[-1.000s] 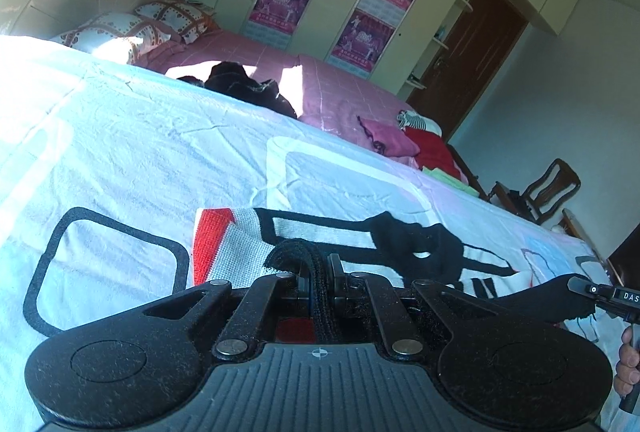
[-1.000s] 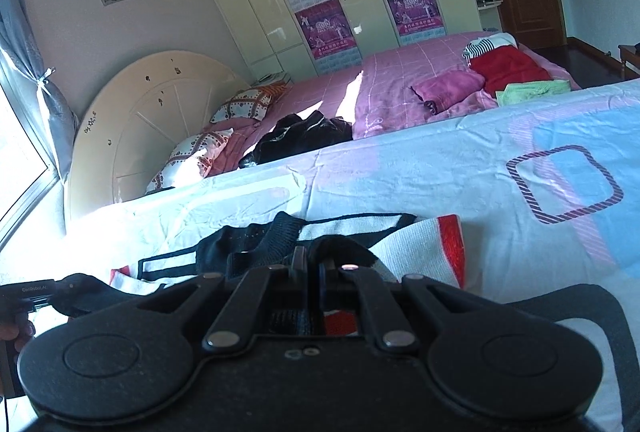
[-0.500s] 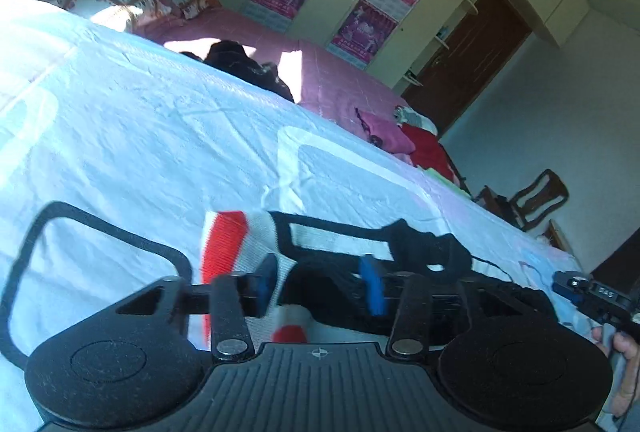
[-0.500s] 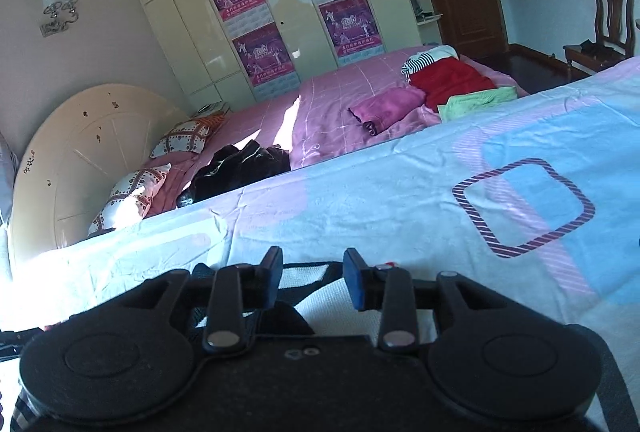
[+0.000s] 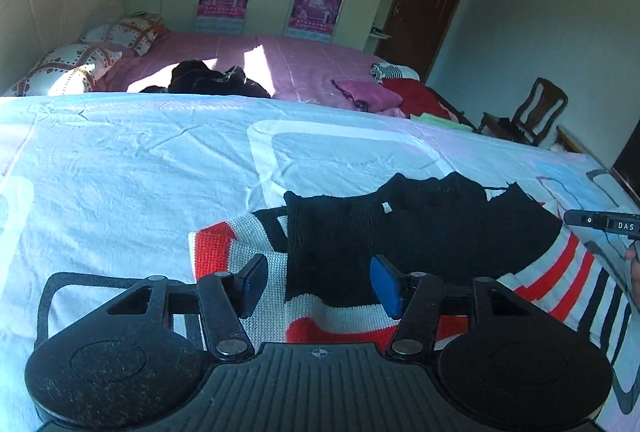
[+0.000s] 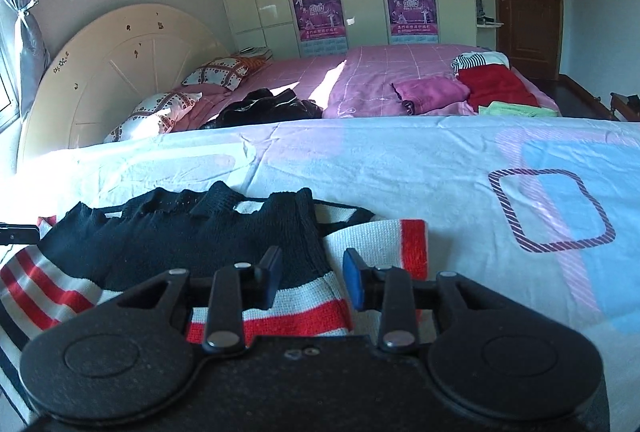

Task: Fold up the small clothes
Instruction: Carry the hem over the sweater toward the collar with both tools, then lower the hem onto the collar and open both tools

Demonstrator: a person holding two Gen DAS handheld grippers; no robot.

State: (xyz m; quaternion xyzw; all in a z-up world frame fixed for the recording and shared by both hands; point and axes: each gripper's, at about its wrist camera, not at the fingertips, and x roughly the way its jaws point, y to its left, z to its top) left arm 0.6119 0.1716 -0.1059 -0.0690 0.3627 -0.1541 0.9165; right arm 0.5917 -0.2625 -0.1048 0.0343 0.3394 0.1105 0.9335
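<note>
A small knitted sweater (image 5: 420, 228), black across the upper part with white and red stripes at hem and cuffs, lay flat on the pale blue bed sheet (image 5: 140, 168). One sleeve with a red cuff (image 6: 414, 244) lay out to the side. The black body was folded over the striped part. Fabric was slightly rumpled near the collar (image 6: 208, 200). Nothing pressed on it.

The knitted sweater (image 5: 420, 232) ran under both gripper housings, its near hem hidden. In the left wrist view the right gripper (image 5: 604, 222) and a hand (image 5: 634, 268) were cut off at the right edge. Poster (image 6: 410, 2) text was too small to read.
</note>
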